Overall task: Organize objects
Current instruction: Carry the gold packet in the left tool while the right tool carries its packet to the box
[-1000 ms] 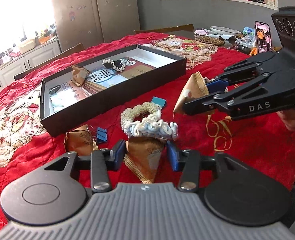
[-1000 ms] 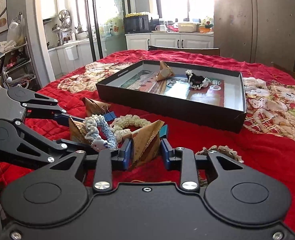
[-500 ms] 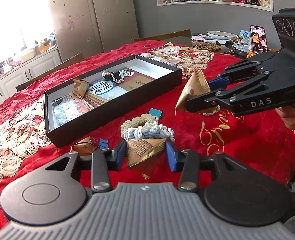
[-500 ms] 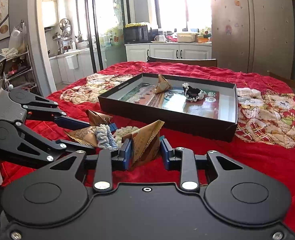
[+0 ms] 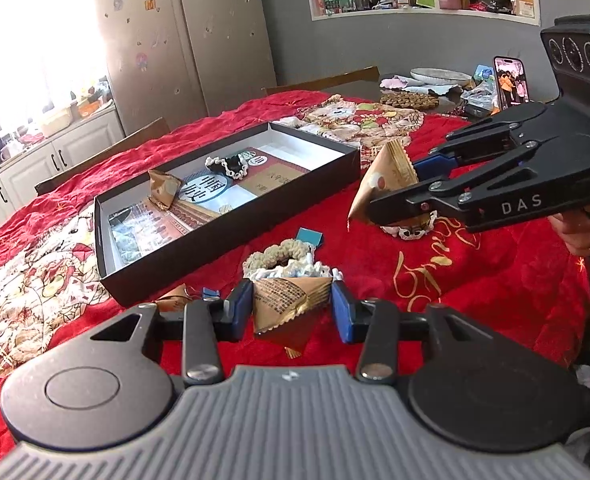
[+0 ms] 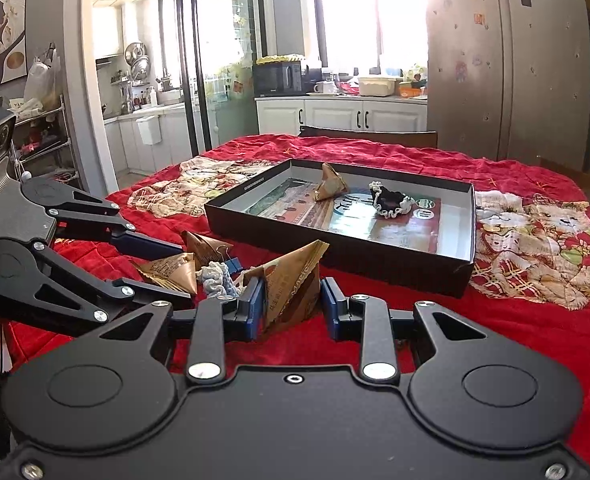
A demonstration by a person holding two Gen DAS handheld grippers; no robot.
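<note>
Now left gripper [image 5: 291, 307] grasping paper packet [image 5: 289, 304] lifted off cloth, right gripper [image 6: 291, 298] clenching another packet [image 6: 291, 284] higher

Your right tongs [image 6: 291, 304] grip a brown paper pyramid packet [image 6: 293, 280], both blue pads pressed against its sides. At the left, your left tongs [image 6: 175, 268] hold a second brown packet [image 6: 173, 272] just above the red cloth [image 6: 495, 332] covering the worktop. Beside that packet lies a pale blue crocheted scrunchie [image 6: 217, 280], with a third packet [image 6: 203, 244] and a blue binder clip [image 6: 233, 264] just behind. Further back sits the black shallow box [image 6: 375, 258], holding another folded packet [image 6: 331, 188] and a black-and-white scrunchie [image 6: 389, 200].
</note>
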